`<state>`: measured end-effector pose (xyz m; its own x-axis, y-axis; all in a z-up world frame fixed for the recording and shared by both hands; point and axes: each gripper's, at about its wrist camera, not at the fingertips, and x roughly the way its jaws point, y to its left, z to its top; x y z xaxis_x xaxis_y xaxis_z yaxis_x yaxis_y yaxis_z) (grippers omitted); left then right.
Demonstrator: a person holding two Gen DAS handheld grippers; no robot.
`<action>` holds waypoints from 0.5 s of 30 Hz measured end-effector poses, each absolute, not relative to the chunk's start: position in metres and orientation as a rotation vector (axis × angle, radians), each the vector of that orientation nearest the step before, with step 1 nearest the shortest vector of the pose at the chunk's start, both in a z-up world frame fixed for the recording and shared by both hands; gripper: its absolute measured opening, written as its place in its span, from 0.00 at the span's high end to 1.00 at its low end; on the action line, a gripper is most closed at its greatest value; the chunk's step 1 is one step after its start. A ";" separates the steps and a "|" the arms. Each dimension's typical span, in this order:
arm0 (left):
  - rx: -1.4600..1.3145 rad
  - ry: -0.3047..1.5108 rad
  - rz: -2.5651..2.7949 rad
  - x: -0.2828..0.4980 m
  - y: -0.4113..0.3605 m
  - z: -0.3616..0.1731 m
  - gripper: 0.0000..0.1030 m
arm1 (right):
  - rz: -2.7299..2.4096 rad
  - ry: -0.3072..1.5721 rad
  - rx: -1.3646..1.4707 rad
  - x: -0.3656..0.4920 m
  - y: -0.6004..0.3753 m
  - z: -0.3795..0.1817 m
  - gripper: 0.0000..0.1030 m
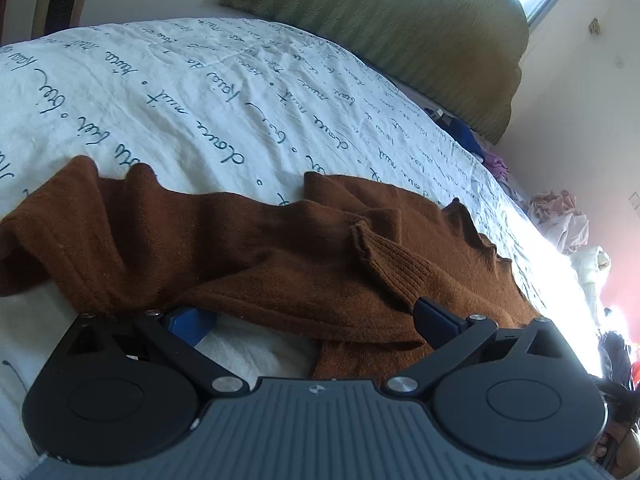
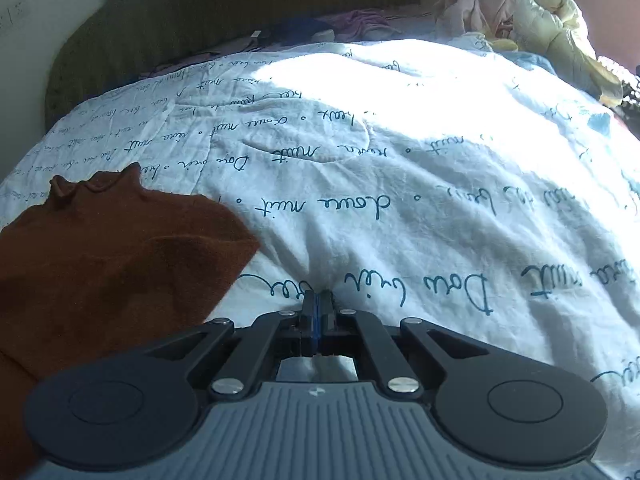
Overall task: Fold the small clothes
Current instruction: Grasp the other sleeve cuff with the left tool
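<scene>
We find no container in either view; the work surface is a bed covered by a white quilt (image 1: 208, 92) printed with dark teal cursive script.

The brown knit sweater (image 1: 280, 248) lies crumpled on the quilt directly ahead of the left gripper (image 1: 312, 320). A ribbed cuff (image 1: 384, 256) lies folded over the body of the garment. The left gripper's fingers are spread wide: the blue pad (image 1: 188, 322) on one side is partly tucked under the sweater's near hem, and the other finger rests against the knit beside the cuff. Nothing is pinched between them.

In the right wrist view, the sweater (image 2: 112, 256) occupies the lower left, cut off by the frame edge. The right gripper (image 2: 318, 312) has its fingers pressed together, tips just above or on bare quilt beside the sweater; we cannot tell whether they touch the fabric.

The script reads upside down; we make out "nuit" and "Dou" but little else. An olive upholstered headboard (image 1: 400, 28) stands behind. Loose clothes (image 2: 520, 12) are heaped at the far edge of the bed; individual items cannot be identified. Sun glare washes out part of the quilt.
</scene>
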<state>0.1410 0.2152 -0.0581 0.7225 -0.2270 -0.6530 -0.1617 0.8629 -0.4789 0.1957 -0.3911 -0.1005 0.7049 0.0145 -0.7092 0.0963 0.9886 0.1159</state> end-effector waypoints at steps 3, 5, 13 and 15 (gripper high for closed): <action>-0.609 0.770 -0.051 0.139 0.227 -0.058 0.00 | 0.007 0.685 0.134 0.185 -0.353 -0.062 0.69; -0.658 0.783 -0.065 0.140 0.233 -0.060 0.00 | 0.227 0.637 0.173 0.181 -0.310 -0.048 0.17; -0.997 0.770 -0.107 0.107 0.286 -0.053 0.00 | 0.545 0.487 -0.334 0.158 -0.083 -0.050 0.06; -1.039 0.724 -0.071 0.094 0.307 -0.049 0.00 | 0.604 0.490 -0.338 0.150 -0.067 -0.055 0.06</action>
<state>0.0937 0.3074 -0.0486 0.7691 -0.3815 -0.5128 -0.2751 0.5266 -0.8043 0.1501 -0.0667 -0.0550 0.7149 0.4563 -0.5298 -0.6124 0.7743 -0.1595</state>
